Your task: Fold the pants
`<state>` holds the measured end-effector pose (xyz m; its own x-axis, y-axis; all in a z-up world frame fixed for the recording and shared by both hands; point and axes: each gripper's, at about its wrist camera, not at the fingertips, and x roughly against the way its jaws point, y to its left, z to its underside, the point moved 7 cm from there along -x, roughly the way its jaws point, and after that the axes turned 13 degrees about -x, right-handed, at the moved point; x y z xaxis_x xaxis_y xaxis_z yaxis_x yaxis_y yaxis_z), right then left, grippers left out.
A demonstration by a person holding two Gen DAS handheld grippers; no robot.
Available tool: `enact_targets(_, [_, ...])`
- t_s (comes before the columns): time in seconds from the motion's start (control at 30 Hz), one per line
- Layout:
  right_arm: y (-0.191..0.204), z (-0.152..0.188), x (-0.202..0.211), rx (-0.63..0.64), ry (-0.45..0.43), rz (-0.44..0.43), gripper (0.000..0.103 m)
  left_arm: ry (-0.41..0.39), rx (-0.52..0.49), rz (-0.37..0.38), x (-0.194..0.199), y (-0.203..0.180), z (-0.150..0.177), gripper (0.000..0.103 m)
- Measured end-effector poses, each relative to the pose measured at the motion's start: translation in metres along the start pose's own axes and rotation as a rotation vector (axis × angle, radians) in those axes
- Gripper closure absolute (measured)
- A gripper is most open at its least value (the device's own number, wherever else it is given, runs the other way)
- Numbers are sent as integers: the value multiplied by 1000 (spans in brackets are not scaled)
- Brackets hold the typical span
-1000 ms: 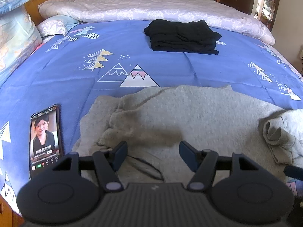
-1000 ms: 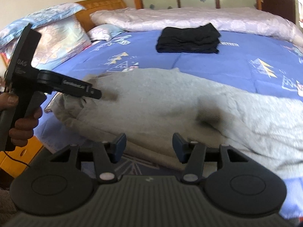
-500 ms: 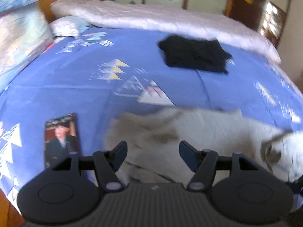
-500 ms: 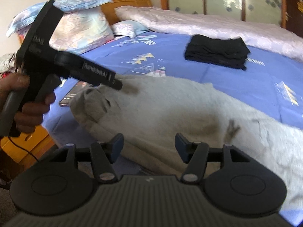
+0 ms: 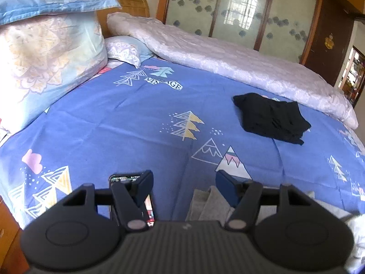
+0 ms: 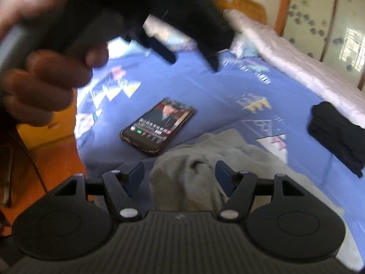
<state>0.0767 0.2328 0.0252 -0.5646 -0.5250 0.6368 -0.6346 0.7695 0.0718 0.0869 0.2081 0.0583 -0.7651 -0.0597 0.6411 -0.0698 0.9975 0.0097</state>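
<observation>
Grey pants [image 6: 205,159] lie crumpled on the blue bedsheet [image 5: 136,125]; only a folded edge [image 5: 209,203] shows in the left wrist view. My left gripper [image 5: 183,182] is open and empty, raised above the bed, over the pants' left end. It also shows blurred in the right wrist view [image 6: 194,64], held high by a hand. My right gripper [image 6: 179,174] is open and empty, its fingers either side of a bunched end of the pants.
A phone [image 6: 157,125] with a lit screen lies on the sheet left of the pants. Folded black clothes [image 5: 271,118] lie farther back. Pillows [image 5: 45,57] and a rolled pale quilt [image 5: 228,61] line the head and far side. The wooden bed edge [image 6: 50,159] is at left.
My left gripper has lifted and pulled back left, so the pants have dropped to the bottom of its view. My right gripper has swung left toward the pants' bunched end and the phone.
</observation>
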Motion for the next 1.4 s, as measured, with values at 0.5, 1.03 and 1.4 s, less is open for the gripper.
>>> enact_targets(0.5, [-146, 11, 29, -865, -61, -189, 75, 145, 215, 322, -40, -30, 26, 27])
enact_targets(1.03, [-250, 101, 217, -1122, -499, -51, 75, 102, -276, 713, 2, -314, -28, 42])
enact_targets(1.4, [-321, 223, 271, -1379, -537, 232, 69, 139, -484, 654, 0, -388, 15, 38])
